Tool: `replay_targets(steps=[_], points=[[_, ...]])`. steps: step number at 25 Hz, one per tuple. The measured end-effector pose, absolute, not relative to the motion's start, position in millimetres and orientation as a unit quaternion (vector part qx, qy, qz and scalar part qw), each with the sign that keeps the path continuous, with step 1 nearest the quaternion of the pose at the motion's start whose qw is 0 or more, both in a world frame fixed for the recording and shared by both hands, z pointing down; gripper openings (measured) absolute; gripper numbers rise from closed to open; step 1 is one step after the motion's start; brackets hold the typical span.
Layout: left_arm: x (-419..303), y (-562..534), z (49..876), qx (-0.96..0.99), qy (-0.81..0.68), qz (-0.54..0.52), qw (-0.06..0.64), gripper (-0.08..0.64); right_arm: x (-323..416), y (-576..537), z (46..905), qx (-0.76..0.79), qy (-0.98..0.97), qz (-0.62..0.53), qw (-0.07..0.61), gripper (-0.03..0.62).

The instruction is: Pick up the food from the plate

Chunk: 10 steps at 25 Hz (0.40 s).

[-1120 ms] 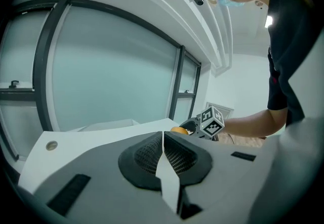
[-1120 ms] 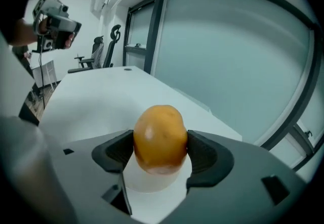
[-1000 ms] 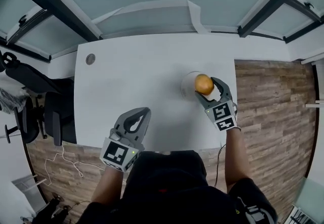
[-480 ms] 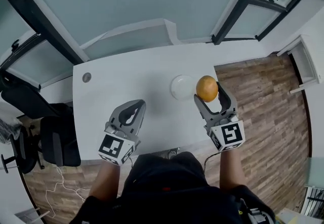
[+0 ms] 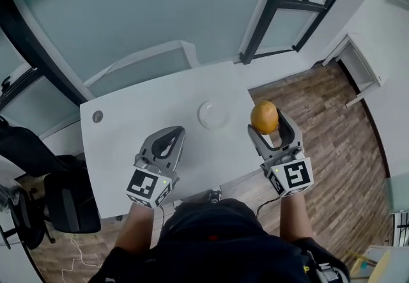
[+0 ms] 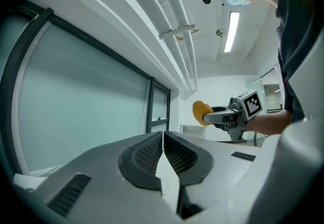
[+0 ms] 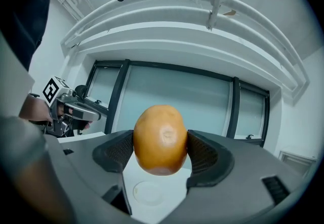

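Observation:
An orange, egg-shaped piece of food [image 5: 264,117] is clamped between the jaws of my right gripper [image 5: 271,123], lifted well above the table and to the right of the small white plate [image 5: 213,114]. In the right gripper view the food [image 7: 160,139] fills the gap between the pads, and the bare plate [image 7: 148,191] lies far below. My left gripper [image 5: 170,135] hovers over the table's near left part, jaws shut with nothing between them [image 6: 163,153]. From the left gripper view the food [image 6: 201,113] shows at the right.
The white table [image 5: 134,128] has a round cable grommet [image 5: 97,116] at its far left corner. Wood floor [image 5: 326,128] lies to the right, glass partitions with dark frames behind. A black office chair [image 5: 61,202] stands at the left.
My right gripper has lifted the food off the plate and carried it up and to the right. The plate now lies bare. The head view has shifted; the left gripper stays shut.

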<state>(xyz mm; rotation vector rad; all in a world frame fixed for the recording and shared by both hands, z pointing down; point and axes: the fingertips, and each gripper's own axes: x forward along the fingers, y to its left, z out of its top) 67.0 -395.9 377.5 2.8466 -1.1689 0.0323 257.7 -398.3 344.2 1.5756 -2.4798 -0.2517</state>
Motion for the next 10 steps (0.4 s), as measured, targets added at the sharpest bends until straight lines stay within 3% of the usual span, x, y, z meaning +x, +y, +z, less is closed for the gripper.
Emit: replay_targets(steps=[5,10], points=[[66,-386,368,0.925,-0.378,0.014,0.023,0.029,256,-391,351,0.534,-0.831,-0.091,0.128,0.348],[65,-380,363,0.926,-0.378,0.018,0.018,0.029,255,-391,348,0.537,-0.831,-0.084,0.119,0.347]])
